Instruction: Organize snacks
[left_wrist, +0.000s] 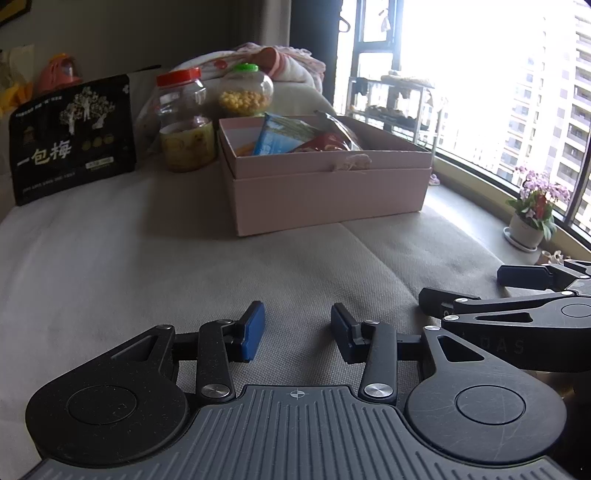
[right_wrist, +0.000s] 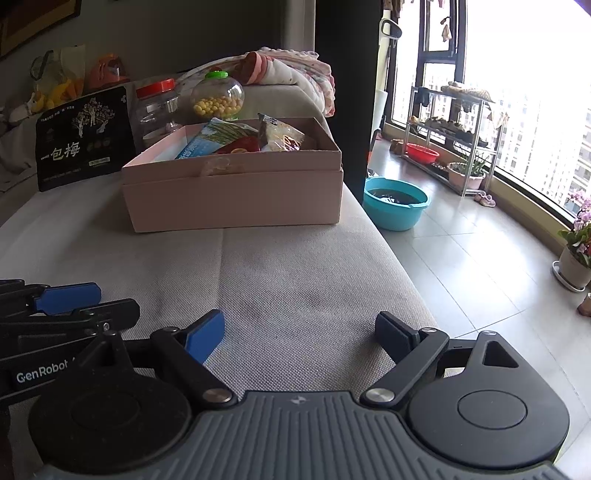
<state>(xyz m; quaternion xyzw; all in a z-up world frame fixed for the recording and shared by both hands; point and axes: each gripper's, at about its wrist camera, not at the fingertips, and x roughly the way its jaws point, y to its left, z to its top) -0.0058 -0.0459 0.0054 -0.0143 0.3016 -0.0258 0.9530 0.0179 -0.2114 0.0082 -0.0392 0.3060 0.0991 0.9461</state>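
**Still three snacks outside the box, both grippers empty**

Right now my left gripper (left_wrist: 297, 334) sits low over the sofa cushion (left_wrist: 184, 266) with its blue pads apart and nothing between them. My right gripper (right_wrist: 301, 334) is just beside it, spread wider and also holding nothing.

Ahead, well apart from both, stands the pink box (left_wrist: 325, 184), open at the top. A blue packet (left_wrist: 280, 138) and a red packet (left_wrist: 325, 142) lean inside it with a crinkly clear bag (right_wrist: 284, 136).

Left of the box, outside it, wait what I judge to be the remaining items. The red-lidded jar (left_wrist: 183, 122) stands upright just beside the box's left wall. It looks like clear plastic, mostly empty, so I expect it to be light, stiff and rather slippery. I would take it across the body below the lid, where the wall is straight, and squeeze gently so it does not pop out.

Behind it, the round green-capped jar (left_wrist: 245, 90) holds yellow balls. Its belly is bulbous and would slide from flat pads, so the neck under the cap is the better hold.

The black pouch (left_wrist: 74, 138) stands furthest left. It is soft and floppy and probably light. I would pinch its top edge, where the sealed seam is stiffest.
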